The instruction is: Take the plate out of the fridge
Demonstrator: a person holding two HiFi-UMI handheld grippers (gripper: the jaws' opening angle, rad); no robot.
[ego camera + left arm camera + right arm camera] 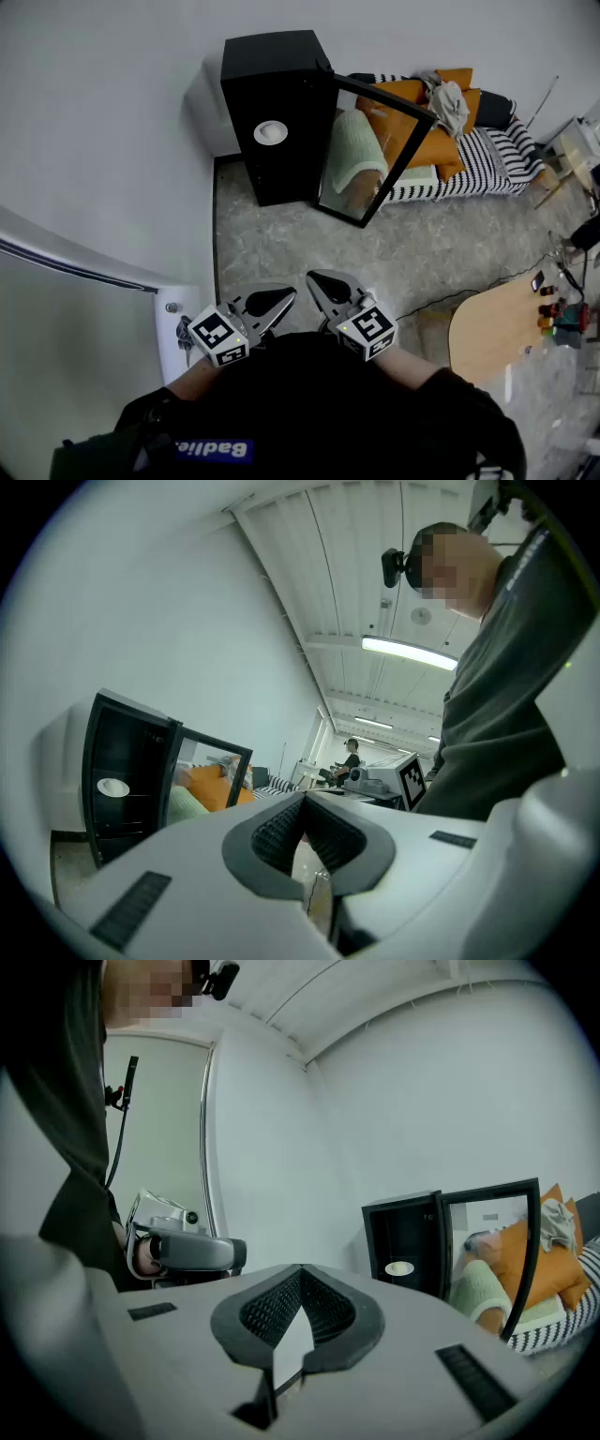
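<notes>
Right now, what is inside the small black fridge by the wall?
A round white plate sits on a shelf inside the small black fridge, whose glass door stands open. The rest of the interior is too dark to make out.

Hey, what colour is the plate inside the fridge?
The plate is white; the head view shows it best.

Grey mottled floor point(281, 253) across mid-frame. Upper centre, standing right on it: black fridge point(272, 70), door swung wide open. Inside, on a shelf point(141, 797), sits a white plate point(271, 132). Upper right, a low striped sofa point(487, 155) piled with orange cushions point(422, 141). Right edge, a pale wooden table point(492, 328).
</notes>
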